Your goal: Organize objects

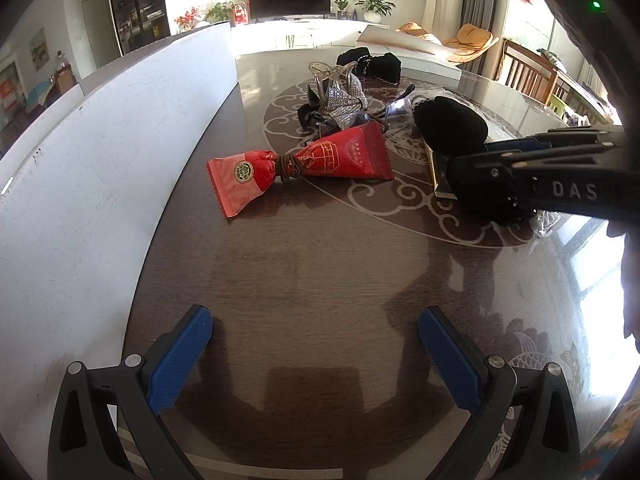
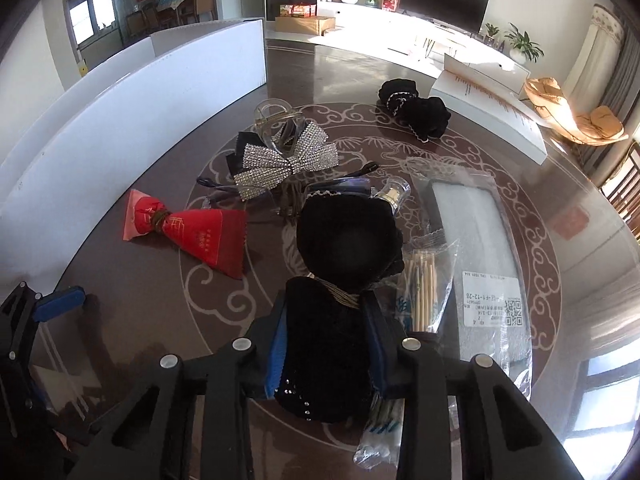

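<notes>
Counter [image 1: 304, 280] of dark wood grain with a pale scroll pattern fills the left wrist view, a white panel [image 1: 100, 168] standing along its left edge. The left claw [image 1: 314, 350] hangs low over bare counter, released, its blue pads wide apart with nothing between them. Beyond it, near the panel, lies a red sachet [image 1: 320, 160] cinched with brown cord. Behind that sit a rhinestone bow [image 1: 346, 108] and a clear hair clip [image 1: 332, 72], touching, and toward the far edge a black scrunchie [image 1: 370, 62]. From the right edge of this view the right claw [image 1: 472, 178] reaches in, clenched on a black velvet bow [image 1: 448, 124].

Seen from the right wrist, the right claw [image 2: 326, 344] grips the black velvet bow [image 2: 340, 240] by its near lobe, both blue pads pressed against the fabric; the far lobe fans out ahead above the counter [image 2: 560, 240]. Just right of the claw lies a clear packet of wooden sticks [image 2: 424, 288], and beside that a flat plastic bag with a printed label [image 2: 476, 224]. The rhinestone bow [image 2: 280, 164] rests near the counter's middle, the red sachet [image 2: 192, 232] to its left by the white panel [image 2: 132, 100], the black scrunchie [image 2: 416, 108] toward the far edge. The left claw's blue pad [image 2: 60, 302] shows at the lower left.
</notes>
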